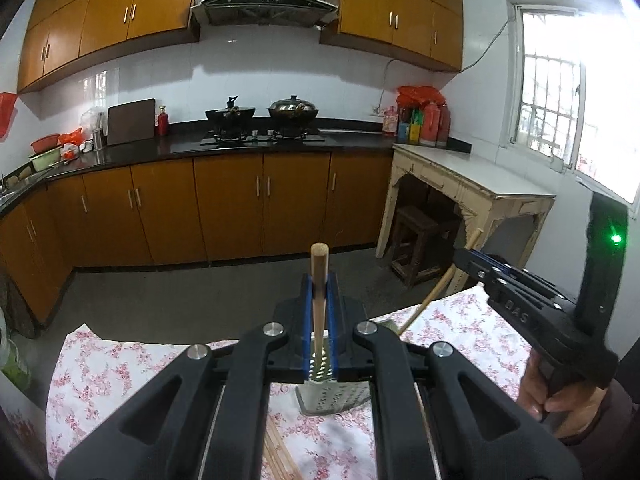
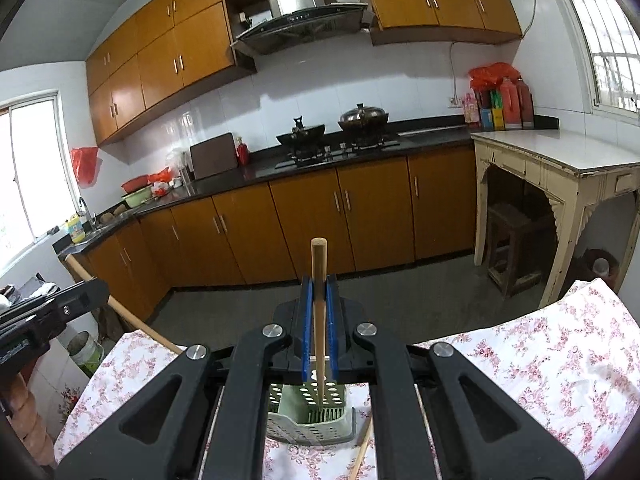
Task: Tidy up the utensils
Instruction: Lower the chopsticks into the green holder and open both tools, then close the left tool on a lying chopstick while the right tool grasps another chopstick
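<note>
Right fingers (image 2: pixel 319 312) pinch an upright chopstick (image 2: pixel 319 280); I see the green holder (image 2: pixel 320 416) directly below its tip.

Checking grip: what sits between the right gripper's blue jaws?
A round wooden chopstick, clamped upright in the right gripper, its tip over the green perforated holder; right wrist view.

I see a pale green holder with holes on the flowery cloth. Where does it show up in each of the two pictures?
Left wrist view: the perforated holder sits low at centre, seen between the left gripper fingers.
Right wrist view: low at centre too, under the right gripper.
Shared landmark: the lidded pot on the stove.
</note>
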Tool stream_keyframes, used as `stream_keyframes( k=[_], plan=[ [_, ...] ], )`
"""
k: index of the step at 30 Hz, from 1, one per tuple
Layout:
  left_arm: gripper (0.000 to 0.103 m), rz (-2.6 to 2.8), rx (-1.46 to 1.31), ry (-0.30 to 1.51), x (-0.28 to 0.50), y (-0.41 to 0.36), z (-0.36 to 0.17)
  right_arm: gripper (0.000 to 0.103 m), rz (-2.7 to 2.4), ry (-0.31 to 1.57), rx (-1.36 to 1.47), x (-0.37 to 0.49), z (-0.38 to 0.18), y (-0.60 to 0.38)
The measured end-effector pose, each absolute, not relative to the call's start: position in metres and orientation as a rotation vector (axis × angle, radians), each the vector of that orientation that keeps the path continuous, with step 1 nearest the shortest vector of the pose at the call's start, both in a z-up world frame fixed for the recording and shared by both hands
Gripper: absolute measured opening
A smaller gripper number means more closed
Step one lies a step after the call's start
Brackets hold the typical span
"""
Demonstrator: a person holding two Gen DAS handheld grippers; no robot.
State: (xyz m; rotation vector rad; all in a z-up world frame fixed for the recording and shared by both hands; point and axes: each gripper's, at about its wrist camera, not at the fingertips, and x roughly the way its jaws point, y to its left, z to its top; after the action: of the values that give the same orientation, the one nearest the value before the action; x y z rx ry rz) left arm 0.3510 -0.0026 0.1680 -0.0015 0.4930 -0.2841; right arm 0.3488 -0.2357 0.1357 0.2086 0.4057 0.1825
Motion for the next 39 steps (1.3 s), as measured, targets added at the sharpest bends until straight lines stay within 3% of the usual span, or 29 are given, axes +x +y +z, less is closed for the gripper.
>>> stream_keyframes(
  k=[8, 18, 21, 27, 30, 39],
  plan=[
    [0.008, -0.240, -0.018, 0.533, 0.367, 0.005, 0.152, 0.008, 0.172, 0.445, 0.219, 0.354, 0.128, -0.238],
    [0.026, -0.169, -0.060, 0.509, 0.356, 0.026, 0.158, 0.009, 0.135, 0.441, 0.229, 0.346, 0.135, -0.247],
    [0.029, -0.152, -0.067, 0.492, 0.347, 0.034, 0.164, 0.025, 0.122, 0.420, 0.229, 0.338, 0.142, -0.250],
    [0.039, -0.114, -0.077, 0.450, 0.307, 0.054, 0.166, 0.028, 0.112, 0.370, 0.220, 0.308, 0.156, -0.261],
    [0.047, -0.089, -0.061, 0.443, 0.282, 0.065, 0.155, 0.035, 0.094, 0.358, 0.220, 0.291, 0.153, -0.272],
    [0.056, -0.025, -0.080, 0.571, 0.252, 0.095, 0.060, 0.035, -0.022, 0.552, 0.215, 0.273, 0.058, -0.306]
  ],
)
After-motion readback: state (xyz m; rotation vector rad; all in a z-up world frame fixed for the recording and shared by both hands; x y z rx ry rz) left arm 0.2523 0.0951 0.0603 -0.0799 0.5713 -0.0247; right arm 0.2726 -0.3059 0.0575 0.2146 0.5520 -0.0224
